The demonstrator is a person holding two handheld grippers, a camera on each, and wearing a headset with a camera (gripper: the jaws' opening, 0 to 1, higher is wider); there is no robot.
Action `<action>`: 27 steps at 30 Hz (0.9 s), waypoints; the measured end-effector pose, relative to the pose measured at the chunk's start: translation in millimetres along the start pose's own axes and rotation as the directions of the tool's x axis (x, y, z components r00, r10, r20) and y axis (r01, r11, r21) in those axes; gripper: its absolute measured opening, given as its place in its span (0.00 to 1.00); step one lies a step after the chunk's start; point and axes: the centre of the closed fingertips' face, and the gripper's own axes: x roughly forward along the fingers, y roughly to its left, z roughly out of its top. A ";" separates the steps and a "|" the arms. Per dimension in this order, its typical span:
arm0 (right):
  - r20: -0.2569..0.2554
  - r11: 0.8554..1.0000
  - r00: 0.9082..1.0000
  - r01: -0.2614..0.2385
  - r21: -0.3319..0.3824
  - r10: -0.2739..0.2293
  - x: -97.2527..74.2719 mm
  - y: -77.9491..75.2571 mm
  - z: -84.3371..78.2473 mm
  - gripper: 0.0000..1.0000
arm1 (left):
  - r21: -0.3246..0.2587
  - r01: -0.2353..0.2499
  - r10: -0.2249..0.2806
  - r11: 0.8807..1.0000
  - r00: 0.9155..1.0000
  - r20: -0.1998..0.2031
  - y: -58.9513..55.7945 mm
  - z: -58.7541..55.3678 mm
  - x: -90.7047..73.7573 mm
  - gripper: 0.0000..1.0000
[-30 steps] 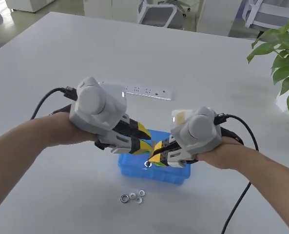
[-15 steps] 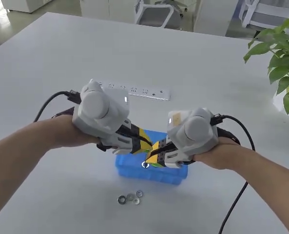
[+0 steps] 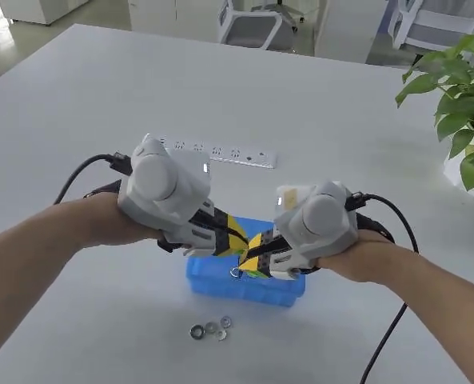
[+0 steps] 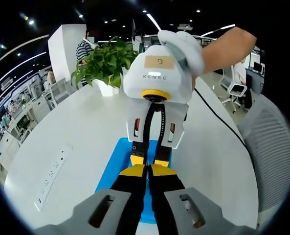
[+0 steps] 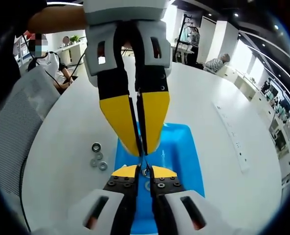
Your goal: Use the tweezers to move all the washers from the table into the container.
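The broad pale worktop [image 3: 316, 112] carries a power strip [image 3: 221, 152] at the far side and a blue container [image 3: 221, 286] near the person. Above the container the left gripper [image 3: 237, 238] and the right gripper [image 3: 254, 256] meet tip to tip.

In the right gripper view, the left gripper's yellow jaws are pressed together on a thin pair of tweezers [image 5: 143, 155], whose point reaches down towards the right gripper's own tips. The right gripper's jaws are drawn almost together about that point (whether they actually press on the tweezers cannot be told). A single washer [image 3: 235, 273] hangs at the tweezer point, over the container's open interior and above its floor. Three or four loose washers [image 3: 209, 330] lie clustered on the worktop just in front of the container's near wall, apart from it.

The step in hand appears to be the drop of the carried washer, with most of the task left to do. To do it well:

- Keep the tweezer point over the middle of the container, away from the walls.
- Lower the point below the rim before letting go, so that the washer cannot bounce out.
- Ease the left jaws slowly rather than springing them open.
- Hold the right gripper steady, so that it neither knocks the tweezers nor flicks the washer sideways.
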 end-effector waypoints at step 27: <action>0.053 0.991 0.994 0.087 0.100 -0.092 -44.1 1.4 -0.1 0.20 | 0.006 -0.018 0.018 1.000 1.000 0.003 -0.6 11.4 -7.7 0.05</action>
